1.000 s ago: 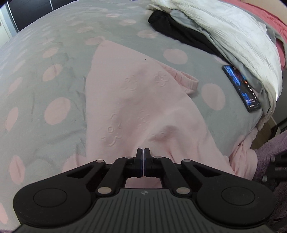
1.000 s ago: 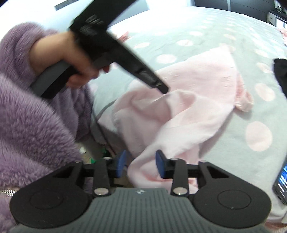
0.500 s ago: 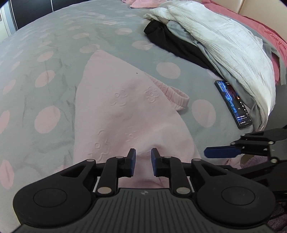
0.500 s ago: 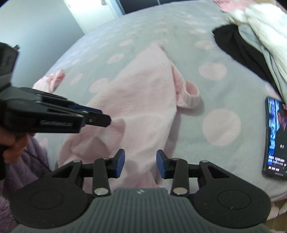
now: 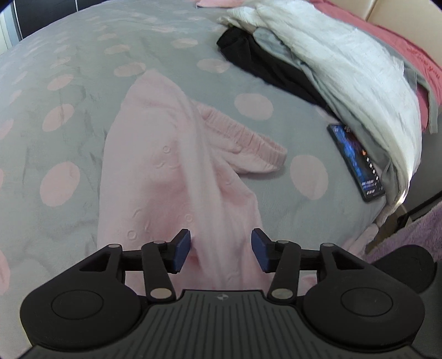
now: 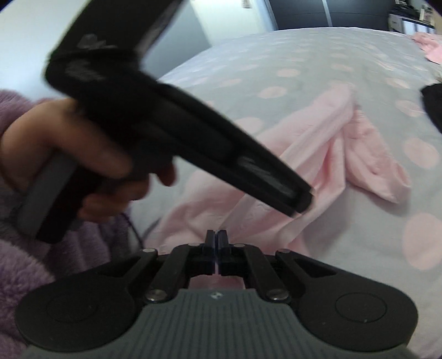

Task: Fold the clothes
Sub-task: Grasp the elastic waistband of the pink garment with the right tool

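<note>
While no writing reads clearly, pink garment [image 5: 176, 176], phone [image 5: 356, 163] screen text illegible

A bed [image 5: 69, 91] fills both views, covered in a grey blanket with pale pink dots. At 12 o'clock in the right wrist view stand dark cabinet fronts [image 6: 298, 12]; at 11 o'clock, a pale wall [image 6: 27, 41] and white door [image 6: 218, 16] catch soft daylight.
</note>
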